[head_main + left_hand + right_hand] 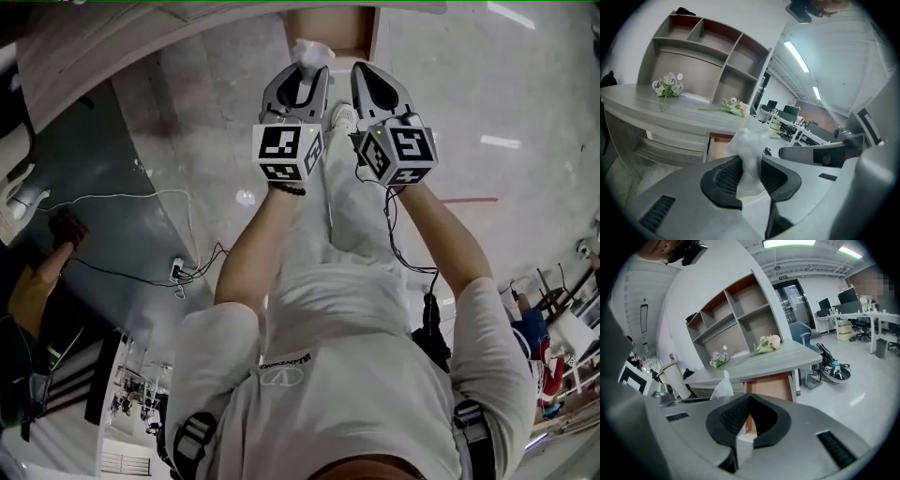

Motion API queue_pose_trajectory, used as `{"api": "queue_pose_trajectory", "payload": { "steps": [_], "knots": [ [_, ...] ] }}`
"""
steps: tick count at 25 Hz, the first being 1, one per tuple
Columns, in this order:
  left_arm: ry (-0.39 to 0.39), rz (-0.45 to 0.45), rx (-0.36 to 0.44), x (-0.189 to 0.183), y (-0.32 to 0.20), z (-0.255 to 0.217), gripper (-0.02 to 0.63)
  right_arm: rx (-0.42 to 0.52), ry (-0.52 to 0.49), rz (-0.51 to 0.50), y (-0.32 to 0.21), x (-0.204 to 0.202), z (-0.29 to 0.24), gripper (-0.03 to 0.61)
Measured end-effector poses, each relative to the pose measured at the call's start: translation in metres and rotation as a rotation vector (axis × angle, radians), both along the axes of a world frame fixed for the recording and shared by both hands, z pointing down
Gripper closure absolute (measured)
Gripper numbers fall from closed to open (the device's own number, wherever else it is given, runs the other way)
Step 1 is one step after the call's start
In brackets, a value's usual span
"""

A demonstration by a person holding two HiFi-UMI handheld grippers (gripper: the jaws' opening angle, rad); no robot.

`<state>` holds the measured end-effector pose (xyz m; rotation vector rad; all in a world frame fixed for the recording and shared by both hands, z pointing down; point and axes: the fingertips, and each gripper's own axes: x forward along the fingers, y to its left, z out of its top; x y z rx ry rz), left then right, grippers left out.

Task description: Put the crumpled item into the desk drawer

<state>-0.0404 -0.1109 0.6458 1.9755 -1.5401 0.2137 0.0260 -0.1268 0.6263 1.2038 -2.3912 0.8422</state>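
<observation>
A crumpled white item point(309, 52) sticks up out of my left gripper point(302, 73), whose pads are shut on its lower part point(749, 154). It also shows as a white peak point(723, 386) in the right gripper view. My right gripper point(377, 82) is held close beside the left one, shut with nothing between its tips point(749, 399). Ahead of both stands the grey desk point(670, 112) with its drawer point(719, 145) pulled out, brown inside point(771, 385). In the head view the drawer point(333, 33) lies just beyond the gripper tips.
Flower sprigs point(667, 86) point(733, 107) lie on the desk top, below an open shelf unit point(708, 51). Cables and a power strip point(183, 270) trail over the floor at the left. Office desks and chairs point(843, 319) stand farther off. Another person's hand point(37, 281) shows at the far left.
</observation>
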Motion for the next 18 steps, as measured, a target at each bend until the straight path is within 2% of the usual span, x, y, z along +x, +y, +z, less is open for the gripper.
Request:
{"api": "queue_pose_trajectory", "payload": {
  "steps": [6, 18],
  "knots": [
    [0.000, -0.013, -0.021, 0.002, -0.006, 0.049, 0.509, -0.035, -0.011, 0.027, -0.008, 0.002, 0.047, 0.580],
    [0.013, -0.062, -0.044, -0.005, -0.010, 0.096, 0.509, -0.048, -0.021, 0.075, -0.022, 0.007, 0.096, 0.580]
  ]
}}
